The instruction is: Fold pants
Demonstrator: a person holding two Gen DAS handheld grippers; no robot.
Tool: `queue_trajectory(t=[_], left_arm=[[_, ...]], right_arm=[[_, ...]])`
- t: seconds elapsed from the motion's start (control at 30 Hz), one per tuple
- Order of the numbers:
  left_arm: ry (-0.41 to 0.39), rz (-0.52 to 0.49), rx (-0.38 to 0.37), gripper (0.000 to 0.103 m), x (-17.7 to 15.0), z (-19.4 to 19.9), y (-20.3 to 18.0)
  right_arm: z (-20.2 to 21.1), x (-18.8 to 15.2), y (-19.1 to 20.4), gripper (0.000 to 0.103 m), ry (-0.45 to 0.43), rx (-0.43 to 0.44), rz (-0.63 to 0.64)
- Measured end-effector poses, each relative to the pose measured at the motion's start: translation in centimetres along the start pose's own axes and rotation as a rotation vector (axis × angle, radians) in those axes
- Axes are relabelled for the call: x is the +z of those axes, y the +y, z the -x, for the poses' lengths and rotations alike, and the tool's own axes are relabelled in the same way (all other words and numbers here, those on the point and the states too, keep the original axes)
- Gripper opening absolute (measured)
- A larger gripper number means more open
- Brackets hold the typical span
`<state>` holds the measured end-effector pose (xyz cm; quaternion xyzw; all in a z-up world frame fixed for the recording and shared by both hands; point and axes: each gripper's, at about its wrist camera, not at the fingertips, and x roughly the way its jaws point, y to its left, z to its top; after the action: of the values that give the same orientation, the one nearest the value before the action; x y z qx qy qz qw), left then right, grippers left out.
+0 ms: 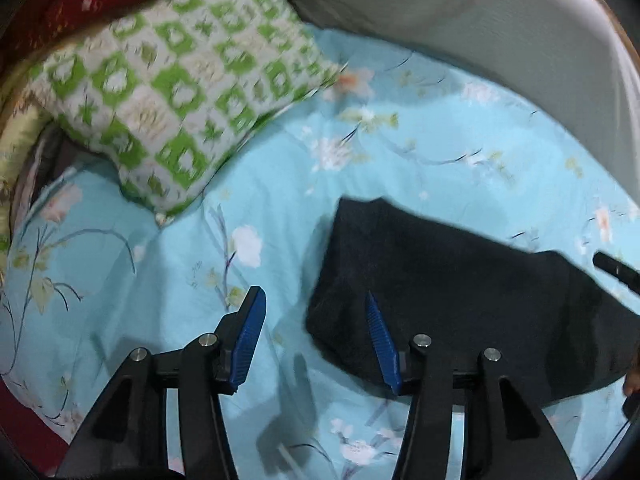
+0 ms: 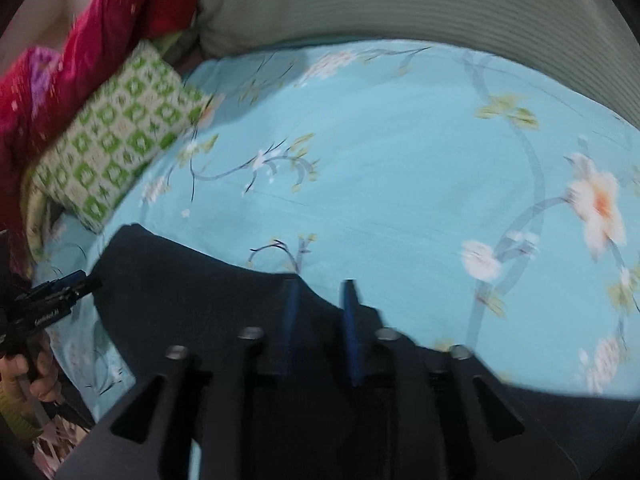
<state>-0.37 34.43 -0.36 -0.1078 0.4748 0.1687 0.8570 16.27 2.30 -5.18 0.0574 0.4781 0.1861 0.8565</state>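
Dark pants (image 1: 460, 300) lie folded in a flat bundle on the light blue flowered bedsheet (image 1: 400, 152). My left gripper (image 1: 314, 292) is open at the bundle's left edge: its right finger (image 1: 380, 336) is over the cloth, its left finger over bare sheet, and nothing is pinched. In the right wrist view the pants (image 2: 200, 300) fill the lower left. My right gripper (image 2: 321, 284) hovers over their far edge with its blue pads a little apart and not pressing on the cloth. The left gripper (image 2: 56, 296) also shows there at the pants' left end, held by a hand (image 2: 40, 380).
A green and white patterned pillow (image 1: 180, 92) lies on the sheet to the far left of the pants. Red bedding (image 2: 80, 60) is heaped behind it. A pale grey padded surface (image 2: 400, 8) borders the far side of the bed. Bare sheet (image 2: 400, 180) stretches beyond the pants.
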Motion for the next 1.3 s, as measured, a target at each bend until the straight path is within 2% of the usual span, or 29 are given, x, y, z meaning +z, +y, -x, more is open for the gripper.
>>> queue_trajectory(t=[0.03, 0.17, 0.33, 0.53, 0.7, 0.83, 1.0, 1.17, 1.3], left_arm=[[-0.004, -0.003, -0.013, 0.052, 0.2, 0.5, -0.3], [0.002, -0.067, -0.135, 0.053, 1.2, 1.4, -4.4], [0.034, -0.237, -0.276, 0.057, 0.6, 1.7, -11.9], [0.12, -0.503, -0.436, 0.057, -3.0, 2.3, -21.8], [0.162, -0.735, -0.52, 0.057, -6.5, 2.9, -28.4], [0.197, -0.886, -0.541, 0.057, -8.9, 2.4, -32.7], [0.239, -1.004, -0.547, 0.057, -10.4, 1.0, -35.3], [0.266, -1.086, -0.527, 0.056, -11.4, -0.4, -36.4], [0.294, -1.142, -0.506, 0.048, -11.9, -1.5, -37.0]], right_arm=[[1.1, -0.4, -0.8, 0.047, -0.016, -0.003, -0.02], [5.0, -2.6, -3.9, 0.047, -0.051, -0.024, -0.093], [8.9, -6.4, -8.6, 0.047, -0.057, -0.082, -0.228], [13.1, -10.7, -13.2, 0.047, -0.08, -0.145, -0.375], [15.7, -13.9, -15.9, 0.048, -0.101, -0.186, -0.479], [16.7, -15.9, -18.1, 0.047, -0.112, -0.208, -0.57], [17.3, -17.6, -20.3, 0.047, -0.128, -0.21, -0.658], [16.8, -17.8, -21.4, 0.047, -0.135, -0.201, -0.693], [16.7, -17.5, -22.0, 0.047, -0.157, -0.201, -0.701]])
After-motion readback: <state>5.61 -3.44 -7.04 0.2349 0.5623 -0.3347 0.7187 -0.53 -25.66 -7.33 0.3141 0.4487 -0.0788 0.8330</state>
